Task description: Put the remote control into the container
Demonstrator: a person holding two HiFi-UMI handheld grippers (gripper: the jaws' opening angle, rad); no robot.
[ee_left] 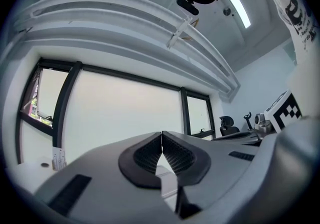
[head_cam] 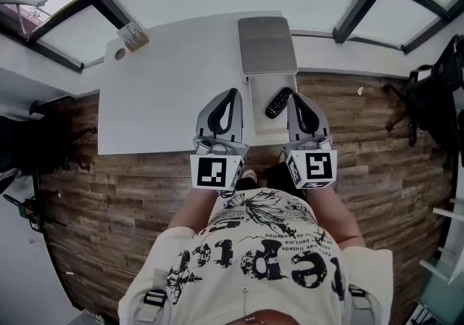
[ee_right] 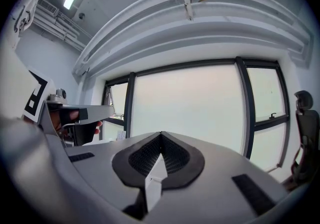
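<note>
In the head view a black remote control (head_cam: 278, 103) lies tilted on a pale strip of table just below a grey rectangular container (head_cam: 267, 44) at the table's far edge. My right gripper (head_cam: 296, 96) is right beside the remote, with its tips near the remote's right end. About one gripper's width to the remote's left sits my left gripper (head_cam: 231, 93). Both are shut with nothing between the jaws. The left gripper view (ee_left: 161, 134) and the right gripper view (ee_right: 161, 134) point up at windows and ceiling, and the remote is hidden in both.
The white table (head_cam: 167, 91) spreads to the left, with a small labelled box (head_cam: 133, 35) and a round hole (head_cam: 119, 54) near its far left corner. Wood floor lies around it. A black office chair (head_cam: 435, 91) stands at the right.
</note>
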